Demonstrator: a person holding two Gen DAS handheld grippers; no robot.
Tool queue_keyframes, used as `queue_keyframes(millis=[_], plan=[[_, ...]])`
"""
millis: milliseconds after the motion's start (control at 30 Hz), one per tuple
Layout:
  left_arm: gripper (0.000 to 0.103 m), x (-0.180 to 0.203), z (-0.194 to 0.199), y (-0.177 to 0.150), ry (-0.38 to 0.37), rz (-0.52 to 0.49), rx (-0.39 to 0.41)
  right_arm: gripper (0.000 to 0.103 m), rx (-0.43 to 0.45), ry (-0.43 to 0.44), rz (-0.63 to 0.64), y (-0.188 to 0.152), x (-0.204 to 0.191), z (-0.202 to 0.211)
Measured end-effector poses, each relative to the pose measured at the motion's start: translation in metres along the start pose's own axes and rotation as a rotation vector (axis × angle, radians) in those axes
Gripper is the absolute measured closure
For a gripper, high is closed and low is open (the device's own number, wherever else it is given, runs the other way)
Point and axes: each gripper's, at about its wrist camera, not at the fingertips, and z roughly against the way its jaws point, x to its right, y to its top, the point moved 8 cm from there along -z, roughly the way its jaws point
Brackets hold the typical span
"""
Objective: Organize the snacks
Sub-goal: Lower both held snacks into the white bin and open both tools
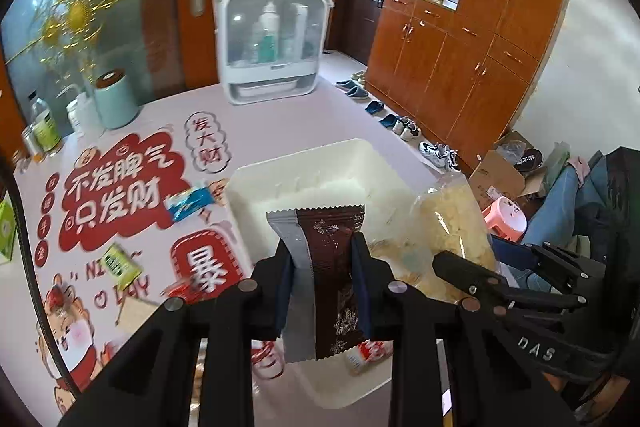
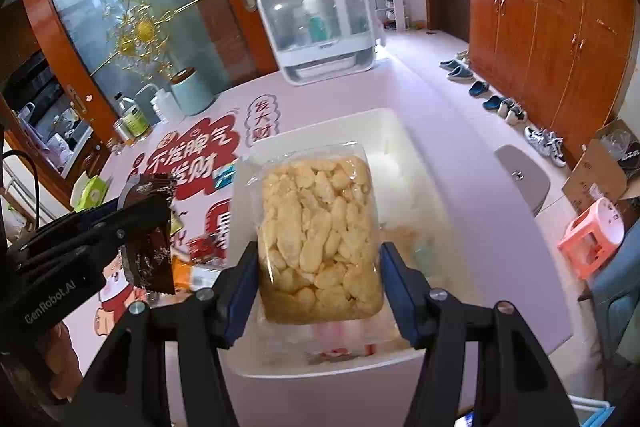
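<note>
My left gripper (image 1: 320, 267) is shut on a dark brown snack packet (image 1: 332, 267) with a silver side strip, held upright over the near part of a white plastic bin (image 1: 352, 155). My right gripper (image 2: 316, 275) is shut on a clear bag of pale yellow puffed snacks (image 2: 320, 227), hanging over the same white bin (image 2: 332, 127). In the right wrist view the left gripper (image 2: 148, 215) and its brown packet (image 2: 148, 259) show at the left. The yellow snack bag (image 1: 452, 227) shows right of the left gripper. Small red and white packets (image 1: 368, 351) lie in the bin.
Loose snacks lie on the printed tablecloth: a blue packet (image 1: 188, 203), a green one (image 1: 120, 263), a red one (image 2: 204, 247). A white storage cabinet (image 1: 272, 43), a mint canister (image 1: 116, 99) and bottles (image 1: 44, 127) stand at the back. Shoes (image 1: 400, 127) and a pink stool (image 2: 596, 239) are on the floor.
</note>
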Motion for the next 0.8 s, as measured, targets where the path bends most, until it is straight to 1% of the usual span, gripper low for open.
queue_keyframes(millis=[100,233,333,367,400,433,467,533,667,733,800], plan=[[0.078,0.013,-0.008,0.018,0.016,-0.007,0.022,0.044,0.009,-0.004,0.023,0.012,0.010,-0.002],[0.078,0.020,-0.014,0.043,0.058,-0.020,0.061,0.044,0.019,-0.009,0.066,0.033,0.012,-0.012],[0.075,0.017,-0.019,0.060,0.117,-0.037,0.085,0.043,0.027,-0.026,0.097,0.049,0.013,-0.020],[0.067,0.016,-0.022,0.065,0.140,-0.041,0.089,0.043,0.030,-0.030,0.108,0.055,0.014,-0.024],[0.056,0.014,-0.025,0.067,0.149,-0.043,0.085,0.043,0.030,-0.032,0.116,0.059,0.014,-0.027],[0.025,0.011,-0.029,0.070,0.165,-0.042,0.074,0.043,0.030,-0.035,0.124,0.063,0.015,-0.031],[0.005,0.008,-0.030,0.071,0.182,-0.033,0.077,0.043,0.023,-0.040,0.129,0.067,0.016,-0.036],[0.003,0.001,-0.029,0.073,0.209,-0.016,0.101,0.042,0.006,-0.039,0.130,0.067,0.018,-0.043],[0.003,-0.009,-0.033,0.066,0.231,-0.009,0.078,0.040,-0.068,-0.003,0.113,0.059,0.018,-0.058],[0.003,-0.014,-0.034,0.061,0.245,0.000,0.065,0.035,-0.075,0.001,0.118,0.056,0.017,-0.062],[0.003,-0.018,-0.036,0.056,0.252,0.011,0.050,0.027,-0.047,0.004,0.135,0.058,0.014,-0.060]])
